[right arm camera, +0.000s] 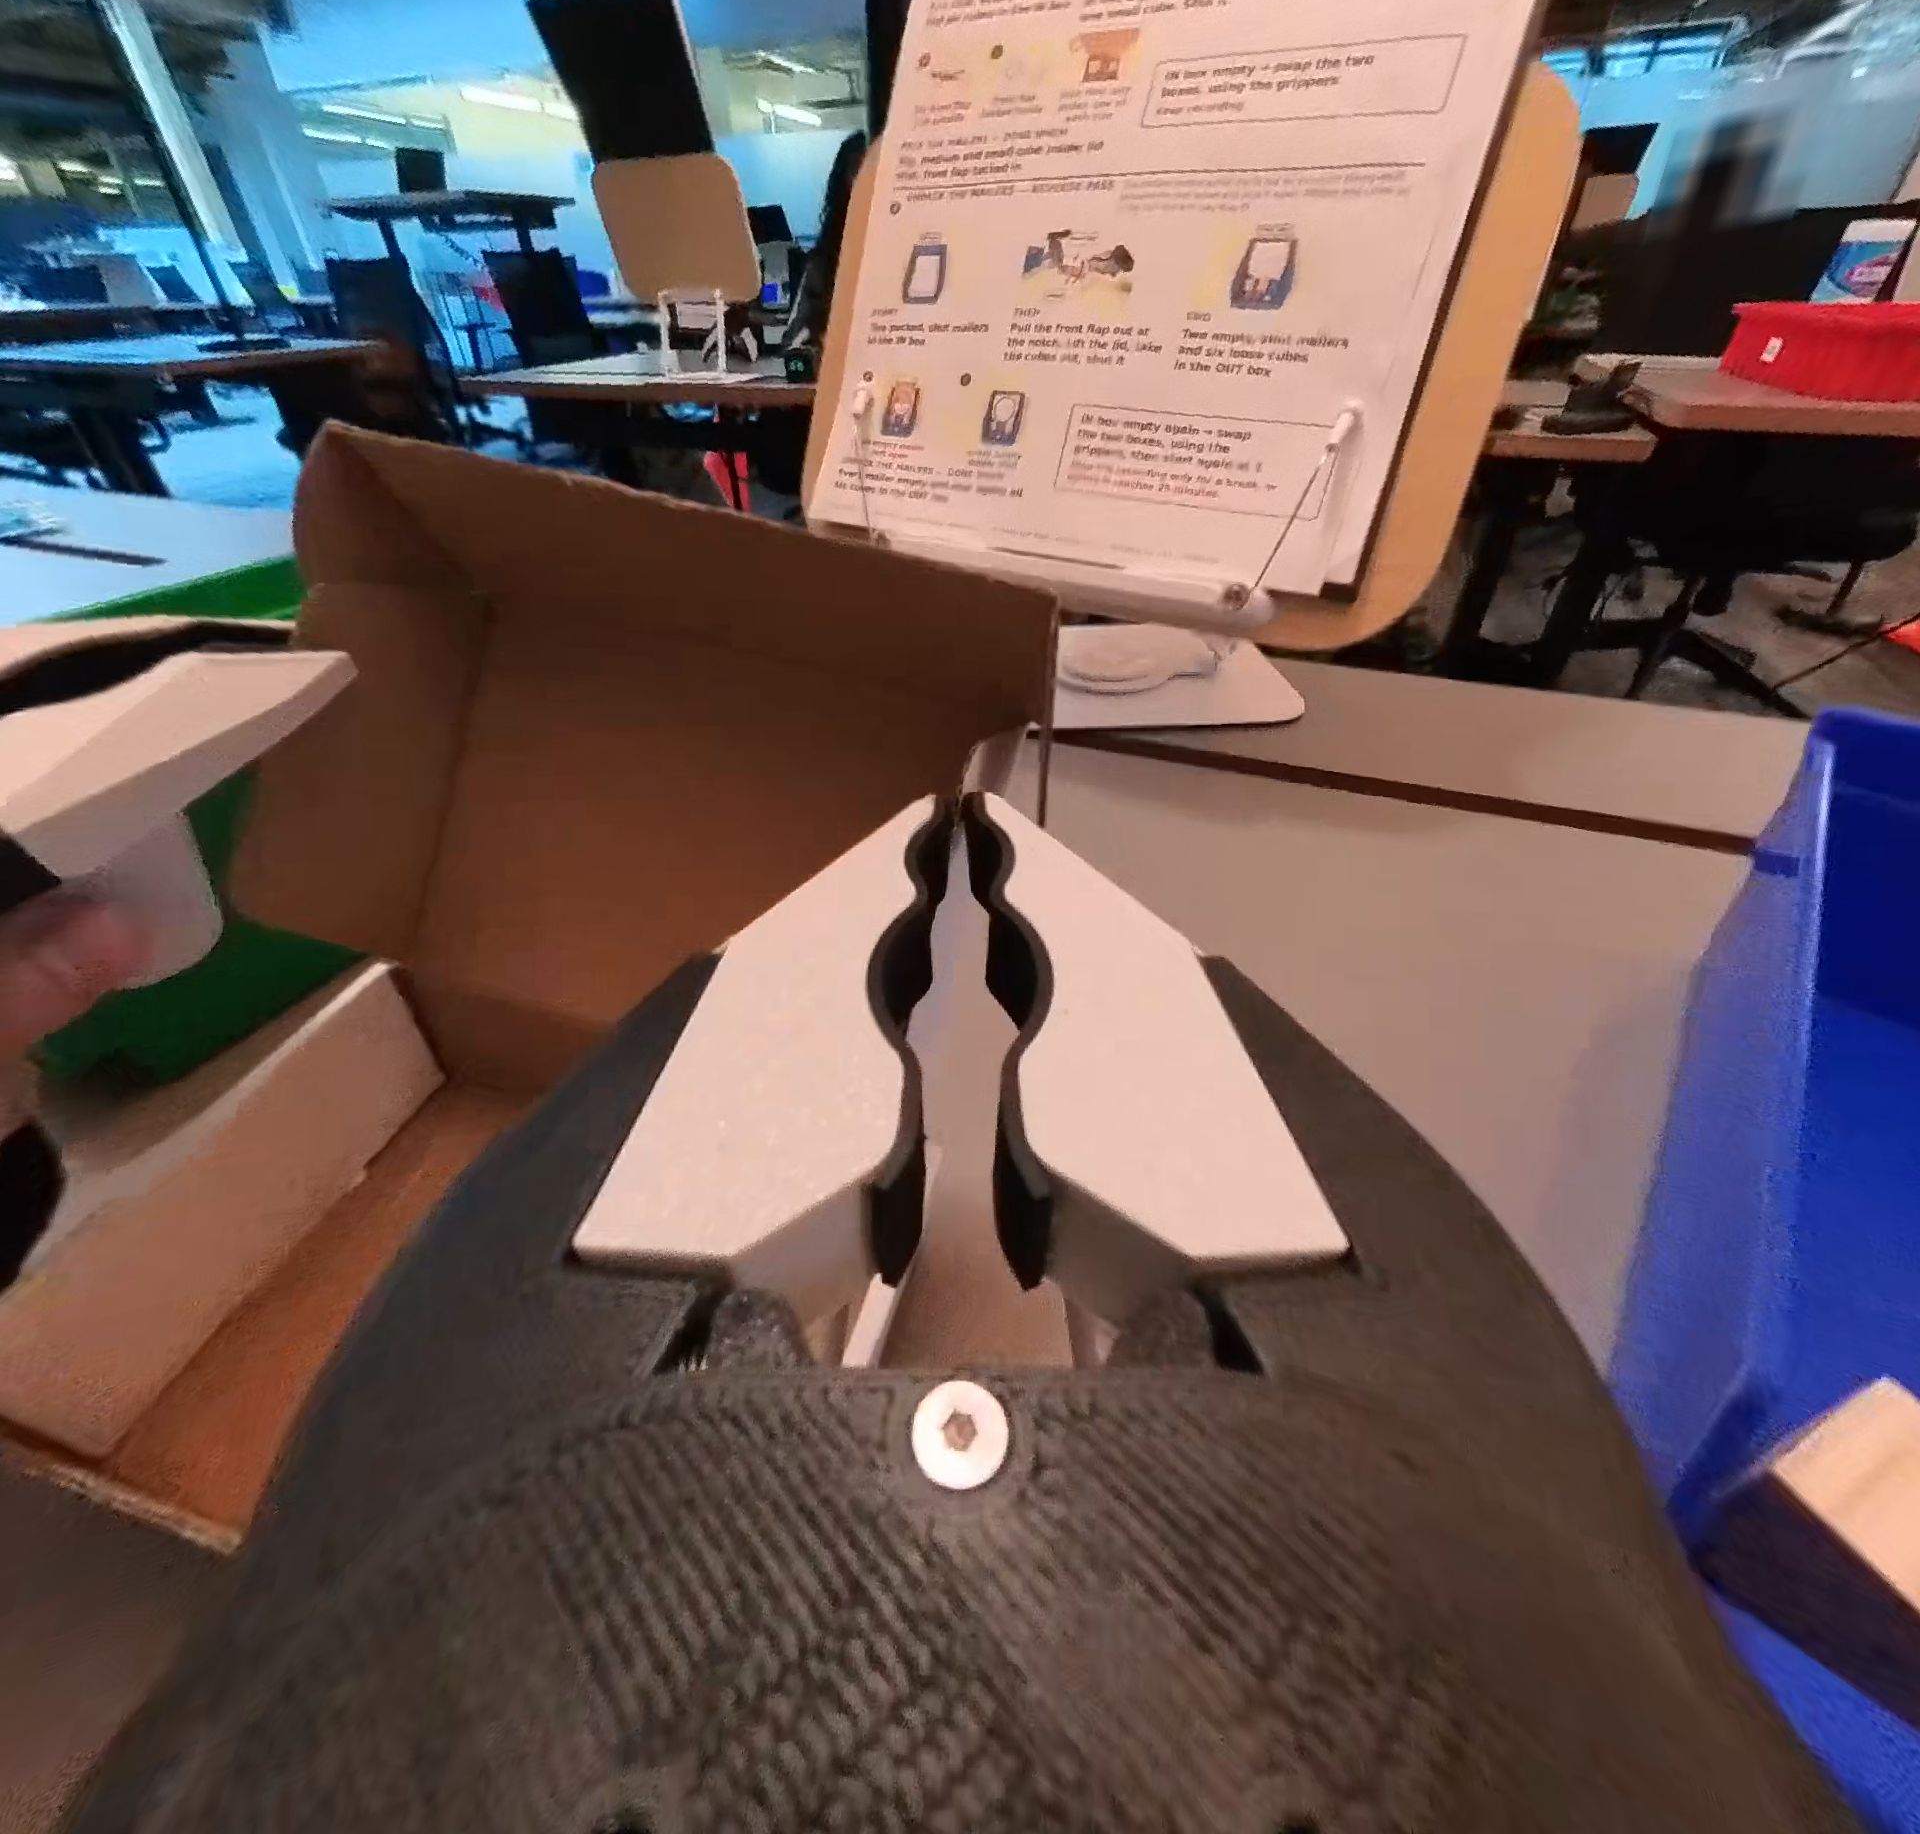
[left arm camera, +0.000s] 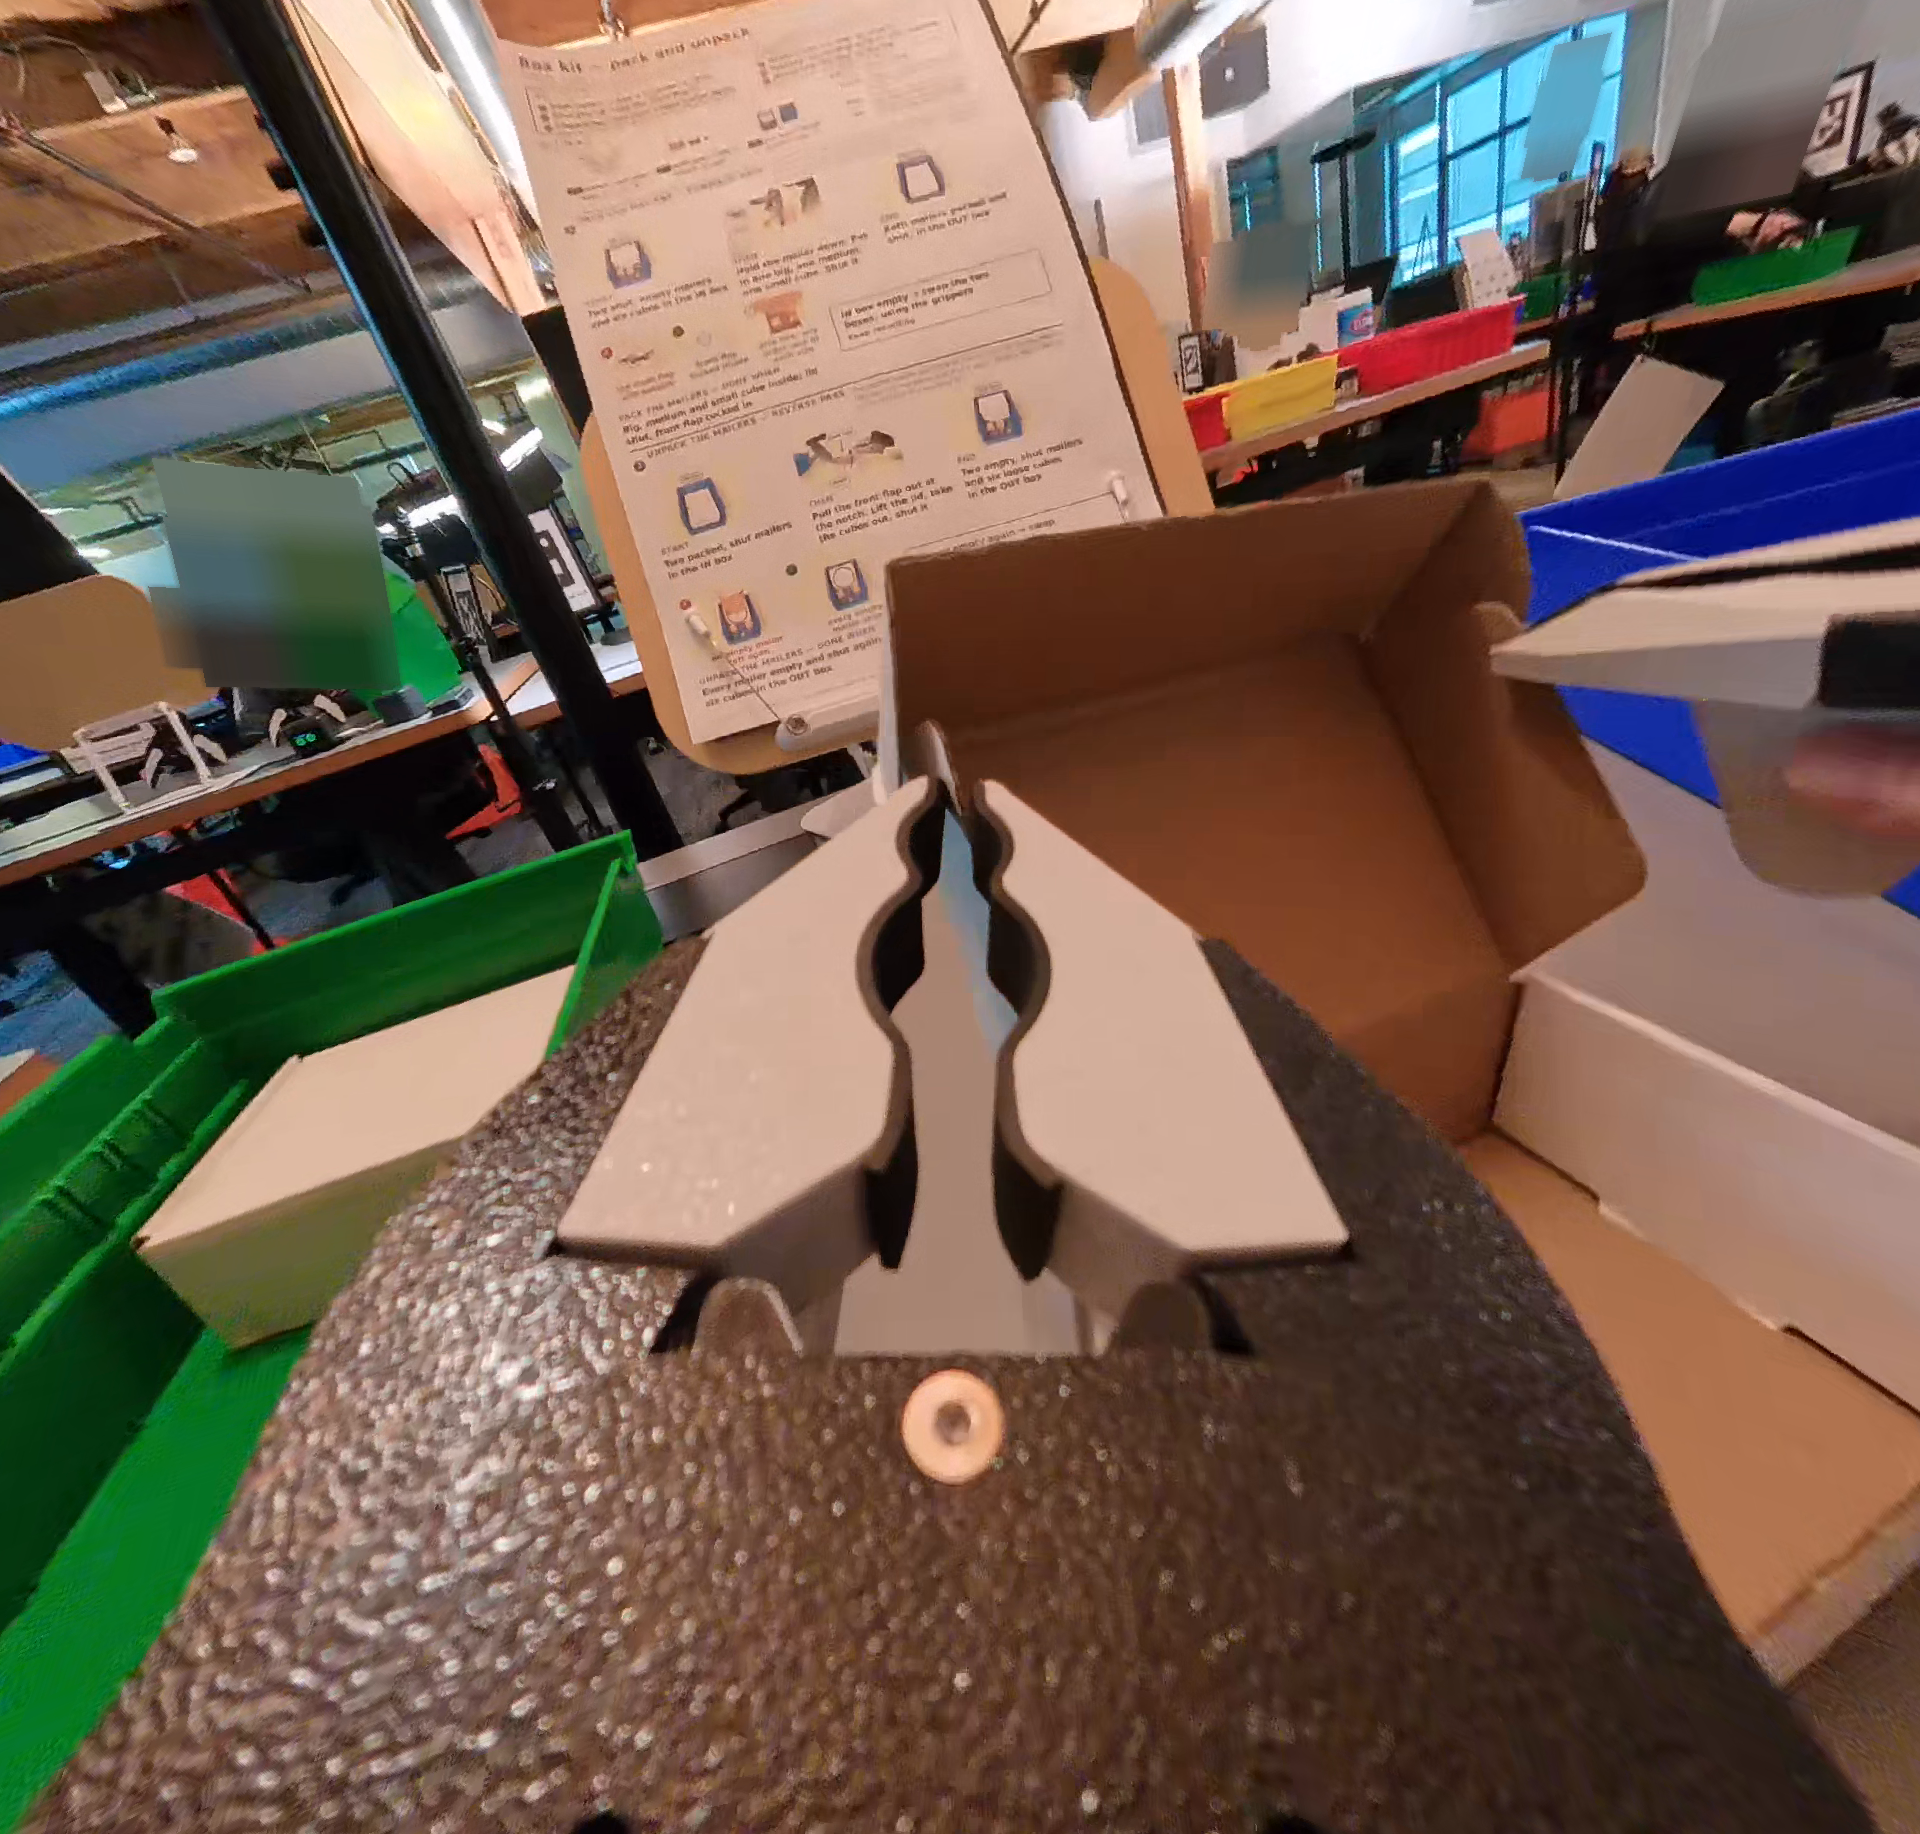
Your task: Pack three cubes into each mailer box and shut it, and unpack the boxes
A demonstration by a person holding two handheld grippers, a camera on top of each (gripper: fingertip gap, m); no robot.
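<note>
Broadly, the tabletop [right arm camera: 1403, 891] carries an open mailer box [right arm camera: 665, 828] between a green bin [left arm camera: 343, 963] on the left and a blue bin [right arm camera: 1808, 1057] on the right, with an instruction sheet on a stand [right arm camera: 1143, 257] behind. The box's lid [left arm camera: 1226, 745] stands up, brown inside showing; what little of the floor shows is bare, and no cubes show anywhere in either view. A second, shut white box [left arm camera: 353, 1150] lies in the green bin, and a pale object of some kind sits at the near corner of the blue bin, too cropped to name.

The left gripper [left arm camera: 961, 797] has its fingers pressed nearly together on what looks like the thin left edge of the lid; whether they truly pinch it I cannot tell for sure. The right gripper [right arm camera: 958, 810] likewise has its fingers all but closed at the lid's right edge, seemingly nipping the card there.

My judgement is that the step in hand is swinging the lid, most likely down to shut an emptied box. To do it well, both sides should move together so the card does not twist, the side ears should be steered inside the walls, and the front flap should be tucked in last rather than forced. Gripping too hard could crease the lid's edges.
</note>
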